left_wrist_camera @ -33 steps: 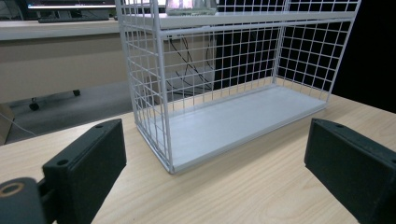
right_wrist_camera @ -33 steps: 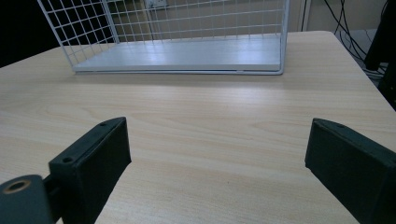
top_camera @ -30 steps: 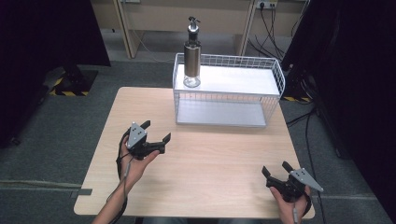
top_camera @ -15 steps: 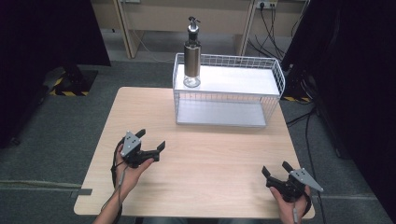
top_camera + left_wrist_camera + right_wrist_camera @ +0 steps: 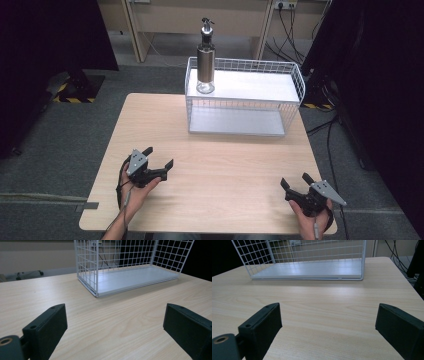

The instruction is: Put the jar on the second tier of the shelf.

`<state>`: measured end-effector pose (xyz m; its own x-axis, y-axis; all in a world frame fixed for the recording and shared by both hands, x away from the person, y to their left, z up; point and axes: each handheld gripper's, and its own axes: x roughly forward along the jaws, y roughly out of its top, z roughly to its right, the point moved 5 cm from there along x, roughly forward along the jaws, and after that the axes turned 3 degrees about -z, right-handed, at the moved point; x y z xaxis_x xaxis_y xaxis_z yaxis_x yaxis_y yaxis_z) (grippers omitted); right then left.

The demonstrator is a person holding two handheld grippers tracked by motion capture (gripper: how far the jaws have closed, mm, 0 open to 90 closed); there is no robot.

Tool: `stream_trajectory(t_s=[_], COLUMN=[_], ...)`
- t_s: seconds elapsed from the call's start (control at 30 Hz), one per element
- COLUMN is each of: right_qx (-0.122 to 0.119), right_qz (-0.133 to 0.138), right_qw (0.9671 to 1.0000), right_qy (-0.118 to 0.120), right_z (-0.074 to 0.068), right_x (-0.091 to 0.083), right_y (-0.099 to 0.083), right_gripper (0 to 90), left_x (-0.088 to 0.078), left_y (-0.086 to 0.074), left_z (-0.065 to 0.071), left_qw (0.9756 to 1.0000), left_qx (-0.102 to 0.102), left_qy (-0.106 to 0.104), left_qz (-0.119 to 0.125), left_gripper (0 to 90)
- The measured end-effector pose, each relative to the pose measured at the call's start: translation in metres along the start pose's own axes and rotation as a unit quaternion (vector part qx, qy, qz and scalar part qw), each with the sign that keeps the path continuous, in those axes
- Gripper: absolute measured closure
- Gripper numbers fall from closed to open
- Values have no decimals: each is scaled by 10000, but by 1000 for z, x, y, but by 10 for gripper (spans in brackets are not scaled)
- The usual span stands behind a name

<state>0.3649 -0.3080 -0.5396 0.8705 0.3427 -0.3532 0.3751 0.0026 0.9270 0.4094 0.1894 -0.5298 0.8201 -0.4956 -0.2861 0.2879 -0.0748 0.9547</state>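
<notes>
Item: dispenser bottle (image 5: 205, 56), brushed metal sleeve over a clear glass base, black pump-style spout on top. Location: upright on the top shelf of the white wire rack (image 5: 295, 85), at its left end, the rack standing at the far edge of the table (image 5: 225, 165). Handling, as judged: rigid, probably moderately heavy if filled, smooth and likely slippery on the metal, top-heavy and breakable at the glass; best taken around the mid-body sleeve, not the spout. Left gripper (image 5: 159, 161), fingers spread wide and empty, sits well short of the rack's left front; right gripper (image 5: 294, 181), likewise released, near the table's front right corner.
</notes>
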Motion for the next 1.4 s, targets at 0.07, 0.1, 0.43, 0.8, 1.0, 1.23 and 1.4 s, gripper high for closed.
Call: stream_trajectory(t_s=[0.07,0.1,0.43,0.8,1.0,1.23,1.4], right_qx=[-6,-13,0,23,18,-4,-15], right_qz=[-3,-6,5,16,13,-5,-19], right_qw=[10000,10000,10000,10000,10000,10000,10000], right_qy=[-3,-4,-3,2,4,10,16], right_z=[0,0,0,0,0,-1,-1], right_x=[0,0,0,-1,-1,0,0], right_y=[0,0,0,0,0,0,0], right_gripper=[70,71,71,70,70,70,71], left_x=[-2,-2,-4,-5,-7,-8,-8], left_y=[-4,-5,-15,-26,-26,-26,-26], left_z=[-1,-1,-5,-9,-10,-9,-9], left_qw=[10000,10000,9999,9996,9996,9997,9997], left_qx=[-10,-20,-74,-155,-177,-122,-140], left_qy=[10,16,73,88,109,148,143], left_qz=[-13,-30,-88,-197,-201,-162,-167], left_gripper=[51,51,51,55,59,70,70])
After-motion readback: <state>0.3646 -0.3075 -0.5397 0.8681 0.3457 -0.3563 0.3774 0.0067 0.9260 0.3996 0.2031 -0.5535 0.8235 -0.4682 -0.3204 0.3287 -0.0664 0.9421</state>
